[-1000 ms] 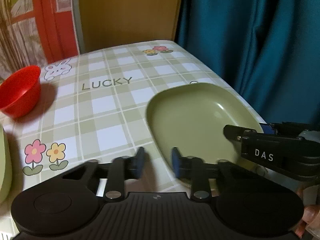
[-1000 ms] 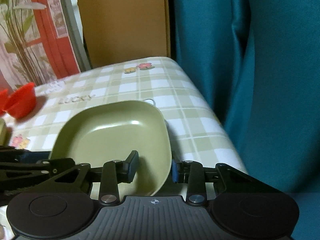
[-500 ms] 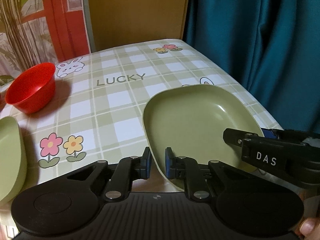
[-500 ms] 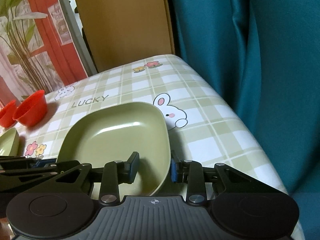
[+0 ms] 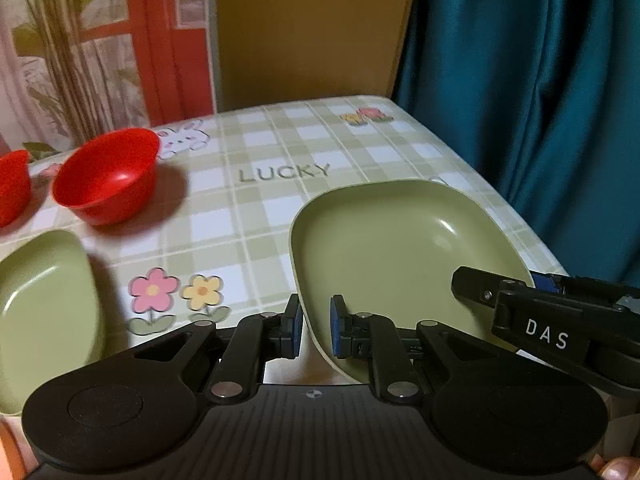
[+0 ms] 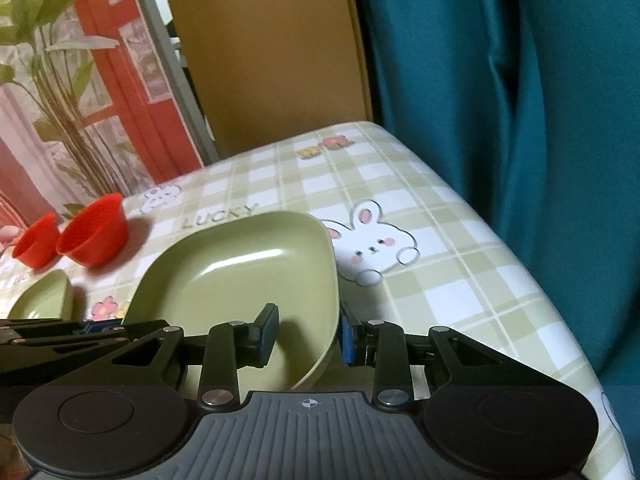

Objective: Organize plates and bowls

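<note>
A green square plate (image 5: 400, 256) is held off the table by both grippers. My left gripper (image 5: 314, 330) is shut on its near left rim. My right gripper (image 6: 306, 330) is shut on its near right rim, and the plate shows in the right wrist view (image 6: 248, 276) too. The right gripper's finger marked DAS (image 5: 544, 332) reaches over the plate's right edge. A second green plate (image 5: 40, 304) lies at the left on the table. Two red bowls stand behind it, one near the middle (image 5: 106, 178) and one at the left edge (image 5: 12, 184).
The checked tablecloth (image 5: 256, 216) with the word LUCKY covers the table. A teal curtain (image 5: 540, 100) hangs along the table's right edge. A brown board (image 5: 304, 28) and a red-framed panel (image 5: 160, 36) stand behind the far edge.
The left gripper has closed on the plate's rim. Both grippers have lifted the plate and carried it left and back, uncovering the rabbit print; the second plate and bowls have come into view.
</note>
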Demonstrator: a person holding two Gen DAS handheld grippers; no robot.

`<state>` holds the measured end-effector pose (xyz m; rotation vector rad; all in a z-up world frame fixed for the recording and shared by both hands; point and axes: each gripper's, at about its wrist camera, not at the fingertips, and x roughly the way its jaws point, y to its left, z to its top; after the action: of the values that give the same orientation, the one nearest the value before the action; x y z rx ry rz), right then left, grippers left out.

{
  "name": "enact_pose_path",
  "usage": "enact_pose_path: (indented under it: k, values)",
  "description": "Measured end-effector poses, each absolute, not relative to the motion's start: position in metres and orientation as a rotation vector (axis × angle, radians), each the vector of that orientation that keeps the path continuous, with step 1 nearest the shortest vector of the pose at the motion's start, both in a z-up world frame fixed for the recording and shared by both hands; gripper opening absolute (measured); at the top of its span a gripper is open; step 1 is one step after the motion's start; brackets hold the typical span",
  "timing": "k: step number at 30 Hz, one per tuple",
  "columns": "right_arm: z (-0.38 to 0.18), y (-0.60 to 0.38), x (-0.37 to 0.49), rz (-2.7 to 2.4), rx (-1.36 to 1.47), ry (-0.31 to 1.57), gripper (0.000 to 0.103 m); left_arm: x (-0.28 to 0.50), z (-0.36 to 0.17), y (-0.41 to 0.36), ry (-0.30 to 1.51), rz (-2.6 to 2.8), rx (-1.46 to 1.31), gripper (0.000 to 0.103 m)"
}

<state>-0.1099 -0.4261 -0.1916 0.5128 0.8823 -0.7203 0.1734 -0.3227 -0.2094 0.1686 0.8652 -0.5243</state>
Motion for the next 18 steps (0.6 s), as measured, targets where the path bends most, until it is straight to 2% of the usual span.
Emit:
enact_pose_path:
  k: [18]
  values:
    - [-0.142, -0.366, -0.036, -0.557, 0.478, 0.799, 0.029, 0.183, -0.152, -0.227, 0.778, -0.451, 0.079, 0.015]
